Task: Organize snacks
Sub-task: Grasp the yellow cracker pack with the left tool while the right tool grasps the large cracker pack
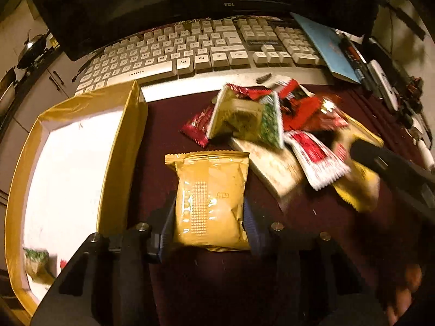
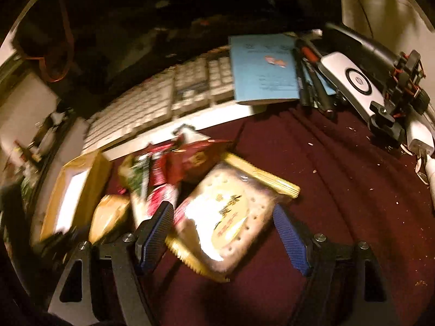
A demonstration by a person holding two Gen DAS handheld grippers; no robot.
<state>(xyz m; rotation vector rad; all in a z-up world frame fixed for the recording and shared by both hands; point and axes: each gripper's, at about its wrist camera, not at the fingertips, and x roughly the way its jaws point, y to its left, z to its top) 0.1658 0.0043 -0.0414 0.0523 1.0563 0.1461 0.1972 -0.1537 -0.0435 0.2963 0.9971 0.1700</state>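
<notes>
A gold snack packet (image 1: 210, 198) is gripped between the fingers of the left tool (image 1: 209, 217), just beside the yellow-walled box (image 1: 119, 146), whose white floor holds one small green packet (image 1: 35, 262) in the near corner. The right tool (image 2: 223, 231) is spread wide around a cracker packet (image 2: 228, 217) on the table (image 2: 339, 190), with neither blue pad seen pressing it.

The gold packet could be snagged on the box wall if it is carried across too low. The cracker packet lies at the pile's edge on a yellow-edged packet, so a neighbouring wrapper could be pinched along with it, or the glossy film could slip when the tool closes.

Outside the box, roughly seven or eight loose packets (image 1: 261, 119) are counted, though blur prevents certainty. One box, one keyboard (image 1: 190, 51) and one blue booklet (image 2: 265, 68) are present.
</notes>
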